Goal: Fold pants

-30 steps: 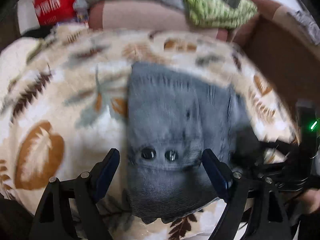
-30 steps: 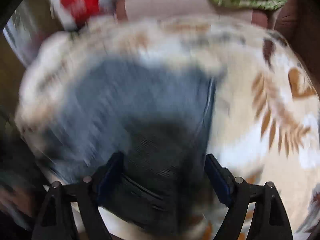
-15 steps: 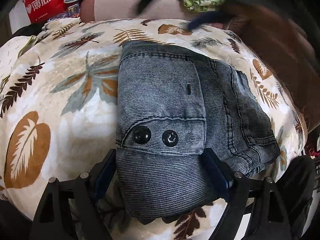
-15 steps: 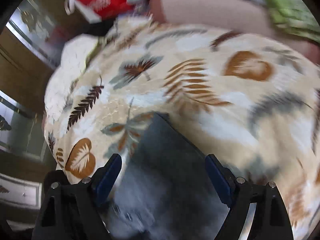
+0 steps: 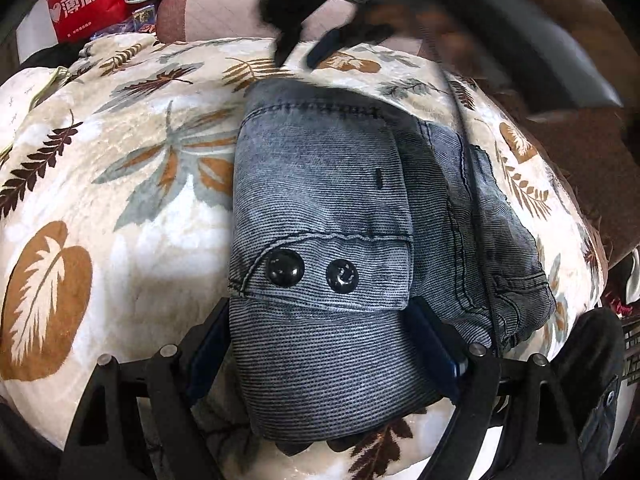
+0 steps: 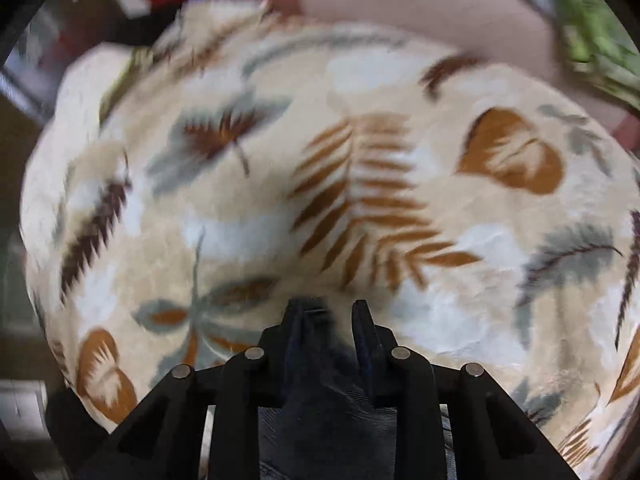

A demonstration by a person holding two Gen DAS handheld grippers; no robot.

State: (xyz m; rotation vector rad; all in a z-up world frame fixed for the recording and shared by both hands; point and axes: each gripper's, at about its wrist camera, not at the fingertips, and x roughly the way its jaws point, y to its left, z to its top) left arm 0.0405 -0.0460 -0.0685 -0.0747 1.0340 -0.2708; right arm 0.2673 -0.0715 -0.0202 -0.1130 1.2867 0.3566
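Because the faded grey-blue ribbed denim pants point(image 5: 320, 216) already lie as a compact folded bundle on the cream plush blanket printed with brown and grey leaves point(image 5: 120, 264), the step in hand looks like a last tidy or a carry of the finished fold, and it would go best if both tools worked slowly and kept the layers stacked. The bundle sits near the middle of the blanket, its flap pocket with two black round snap buttons point(image 5: 308, 270) turned up and toward the near edge, and a second layer with seams showing past it on the right. The left hand-held gripper point(image 5: 324, 344) stands wide, one blue-padded finger on each side of the near end of the bundle, not pinching it; closing there should be gentle so the top layer does not slide. The right hand-held gripper point(image 6: 326, 312) is narrow, its fingers close together with dark cloth point(image 6: 320, 412) bunched between and beneath them, which I judge to be the far edge of the pants; any pull from it should follow the fold, not lift. The left wrist view shows the whole bundle, the right tool as a dark blur at the far edge, and a red package with white characters point(image 5: 86, 0) beyond the blanket. The right wrist view, blurred, shows mostly open blanket stretching away and a pinkish cushion point(image 6: 420, 4) at the far side.
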